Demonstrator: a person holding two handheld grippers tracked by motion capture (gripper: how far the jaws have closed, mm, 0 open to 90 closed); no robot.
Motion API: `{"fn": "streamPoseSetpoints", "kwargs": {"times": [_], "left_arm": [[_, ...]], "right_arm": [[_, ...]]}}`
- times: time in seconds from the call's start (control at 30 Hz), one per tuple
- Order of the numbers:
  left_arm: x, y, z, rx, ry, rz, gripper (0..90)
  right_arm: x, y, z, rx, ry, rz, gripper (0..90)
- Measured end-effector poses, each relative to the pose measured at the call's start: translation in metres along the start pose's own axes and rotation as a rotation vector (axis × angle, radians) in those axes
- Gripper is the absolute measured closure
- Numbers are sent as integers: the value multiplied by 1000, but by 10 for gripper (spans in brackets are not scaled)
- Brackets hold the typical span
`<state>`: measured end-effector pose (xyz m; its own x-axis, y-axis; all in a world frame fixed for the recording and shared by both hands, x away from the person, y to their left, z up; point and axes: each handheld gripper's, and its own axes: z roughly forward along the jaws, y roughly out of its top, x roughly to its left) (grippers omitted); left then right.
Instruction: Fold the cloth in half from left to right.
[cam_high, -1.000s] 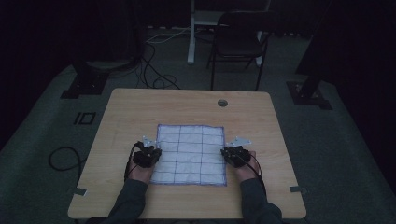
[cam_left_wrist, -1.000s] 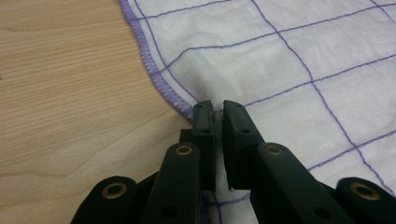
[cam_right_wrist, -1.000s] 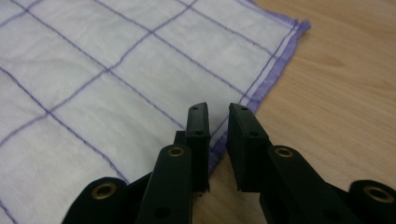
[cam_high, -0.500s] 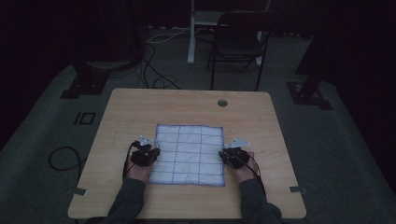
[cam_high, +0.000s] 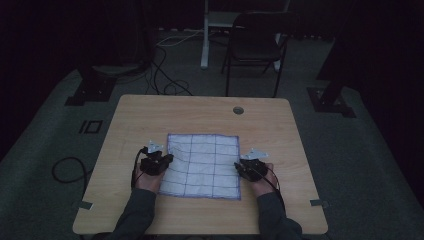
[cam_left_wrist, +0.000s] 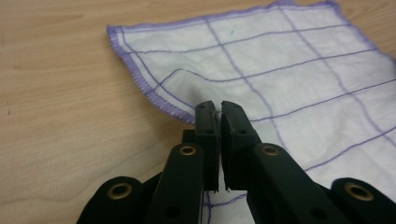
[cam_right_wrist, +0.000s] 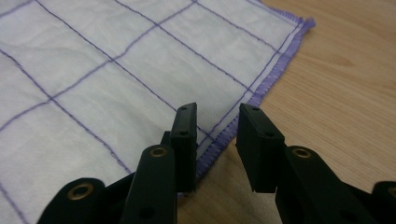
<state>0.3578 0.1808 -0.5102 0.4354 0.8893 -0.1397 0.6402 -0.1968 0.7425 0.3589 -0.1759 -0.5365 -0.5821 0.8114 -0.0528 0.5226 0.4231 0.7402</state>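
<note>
Both hands had drawn back toward the near edge of the checked cloth (cam_high: 202, 165) since a second ago.
Left gripper (cam_left_wrist: 217, 108) jaws pinched the cloth's hem on the bench (cam_high: 200, 107); right gripper (cam_right_wrist: 215, 122) jaws had just been opening, astride the opposite hem, gripping nothing.

No readable text, labels, brands or numbers anywhere; just plain purple grid lines on the cloth (cam_high: 202, 166), bare wood on the table (cam_high: 200, 112).

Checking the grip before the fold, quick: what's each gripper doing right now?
Left gripper: closed, pinching the edge of the white cloth with purple grid lines.
Right gripper: open, jaws just opening astride the cloth's edge, holding nothing.
</note>
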Motion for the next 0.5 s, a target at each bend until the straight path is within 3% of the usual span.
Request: {"fn": "streamPoseSetpoints", "kwargs": {"times": [0.3,0.5], "left_arm": [[-9,10,-8,-30,-29,32,870],[-21,22,-13,-58,-57,66,871]], "right_arm": [[2,-2,-14,-16,14,-26,741],[-1,-6,-16,-17,43,6,751]]}}
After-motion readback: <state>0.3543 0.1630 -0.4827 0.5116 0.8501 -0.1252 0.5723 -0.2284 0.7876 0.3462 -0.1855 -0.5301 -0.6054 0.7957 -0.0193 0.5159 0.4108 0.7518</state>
